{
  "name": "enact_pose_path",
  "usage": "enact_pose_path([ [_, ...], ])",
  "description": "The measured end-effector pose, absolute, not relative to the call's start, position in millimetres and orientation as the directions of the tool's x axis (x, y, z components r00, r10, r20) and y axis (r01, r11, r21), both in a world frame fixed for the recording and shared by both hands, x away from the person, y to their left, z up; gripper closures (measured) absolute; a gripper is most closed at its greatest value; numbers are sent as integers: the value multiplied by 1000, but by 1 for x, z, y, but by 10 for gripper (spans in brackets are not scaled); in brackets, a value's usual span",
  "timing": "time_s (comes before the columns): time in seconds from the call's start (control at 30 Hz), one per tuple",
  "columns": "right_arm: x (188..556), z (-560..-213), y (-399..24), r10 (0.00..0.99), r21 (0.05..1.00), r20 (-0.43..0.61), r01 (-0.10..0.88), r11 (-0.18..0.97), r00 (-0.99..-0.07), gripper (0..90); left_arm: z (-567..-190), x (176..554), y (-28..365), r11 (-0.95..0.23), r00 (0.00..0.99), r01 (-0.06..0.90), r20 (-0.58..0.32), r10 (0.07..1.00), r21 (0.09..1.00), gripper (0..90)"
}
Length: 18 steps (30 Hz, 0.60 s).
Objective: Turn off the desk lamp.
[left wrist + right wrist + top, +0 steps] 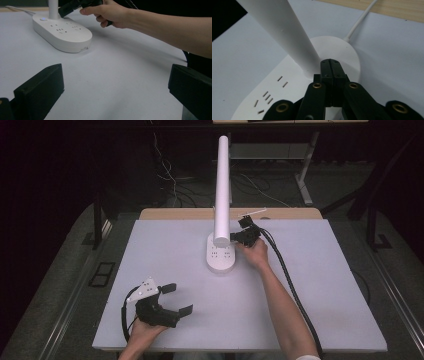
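The desk lamp with sockets in its base (221,257) stands near the middle of the worktop (320,285), a little toward the far edge, with its white tube (222,190) rising steeply from the oval base. The plastic looks hard, smooth and probably slippery; the base seems to carry most of the weight, so I judge the lamp stable but easy to tip if the tube is pushed high up. The best place to take hold would be low on the tube, near the base, or the base edge itself. The right tongs (330,65) are closed with nothing between them, their tip at the foot of the tube. The left tongs (175,297) rest wide apart near the front left corner, holding nothing. The worktop has a pale, matte cover, and a white cord (360,20) runs from the base toward the wooden far edge. The room around is dark, with cables on the floor (250,182).
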State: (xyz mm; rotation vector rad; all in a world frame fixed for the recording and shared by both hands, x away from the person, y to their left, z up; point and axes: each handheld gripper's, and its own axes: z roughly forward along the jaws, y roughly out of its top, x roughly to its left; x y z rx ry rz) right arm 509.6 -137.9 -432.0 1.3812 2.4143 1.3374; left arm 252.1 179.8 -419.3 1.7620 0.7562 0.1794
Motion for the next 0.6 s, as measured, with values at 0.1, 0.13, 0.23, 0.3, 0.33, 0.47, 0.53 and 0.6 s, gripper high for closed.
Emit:
enact_pose_path([
  [0.1,509,-432,-136,730,702,331,673,232,-597,900,-419,252,180,-139,781,396,-253,571,908,0],
  [0.13,509,-432,-137,731,703,339,676,223,-593,900,-419,252,180,-141,782,396,-252,571,907,0],
  [0.23,510,-431,-136,737,700,328,676,231,-591,900,-419,252,180,-139,780,397,-254,571,907,0],
  [0.3,509,-431,-137,737,701,329,676,228,-591,900,-419,253,180,-140,779,398,-254,573,906,0],
  [0.33,509,-431,-137,735,698,335,679,226,-589,900,-420,253,180,-141,781,397,-253,572,907,0],
  [0.47,508,-428,-137,733,702,318,670,244,-601,900,-420,253,180,-141,780,399,-255,571,906,0],
  [0.53,507,-428,-138,734,701,315,668,248,-602,900,-420,253,180,-140,780,398,-255,572,906,0],
  [0.6,506,-426,-138,735,706,305,662,252,-606,900,-420,253,180,-141,780,398,-254,572,906,0],
])
